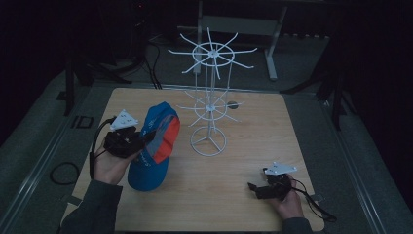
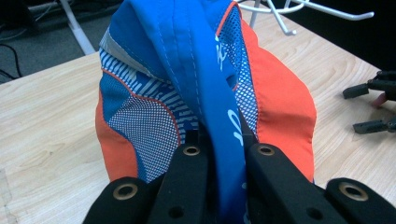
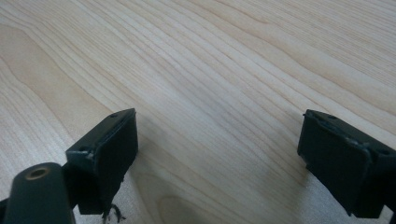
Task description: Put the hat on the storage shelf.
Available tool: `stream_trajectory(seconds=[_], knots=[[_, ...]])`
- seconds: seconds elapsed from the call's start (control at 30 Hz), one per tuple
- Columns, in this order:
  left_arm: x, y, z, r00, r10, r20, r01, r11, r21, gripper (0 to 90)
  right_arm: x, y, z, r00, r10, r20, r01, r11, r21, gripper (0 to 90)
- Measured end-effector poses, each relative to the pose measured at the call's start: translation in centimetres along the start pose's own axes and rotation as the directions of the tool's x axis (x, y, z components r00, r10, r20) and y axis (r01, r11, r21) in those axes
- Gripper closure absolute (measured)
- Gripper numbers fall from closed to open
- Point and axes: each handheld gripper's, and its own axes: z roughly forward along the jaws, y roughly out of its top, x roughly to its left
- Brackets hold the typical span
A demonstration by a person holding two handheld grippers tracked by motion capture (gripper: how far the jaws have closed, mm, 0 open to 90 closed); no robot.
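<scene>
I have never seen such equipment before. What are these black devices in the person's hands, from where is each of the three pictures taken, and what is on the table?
A person sits at a wooden table and holds one hand-held gripping tool in each hand; there is no robot arm. The high view looks down from above the person. Each of the other two pictures comes from a small camera on one tool, looking along its two black jaws.

The left tool is shut on a blue and orange cap, pinching a fold of its blue fabric. The right tool is open and holds nothing; bare wood shows between its jaws. In the high view it is low over the table, near the front right corner.

A white wire rack with radiating hooks stands in the middle of the table, beside the cap.
</scene>
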Motion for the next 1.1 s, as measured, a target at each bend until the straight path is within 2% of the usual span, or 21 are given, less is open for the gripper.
stream_trajectory(seconds=[1.1], knots=[[0.6,1.9,-2.2,0.9999,0.004,-0.014,-0.005,0.9985,-0.054,89.5,0.0,0.0,0.0,1.0000,-0.002,0.000,0.002,1.0000,-0.001,12.0]])
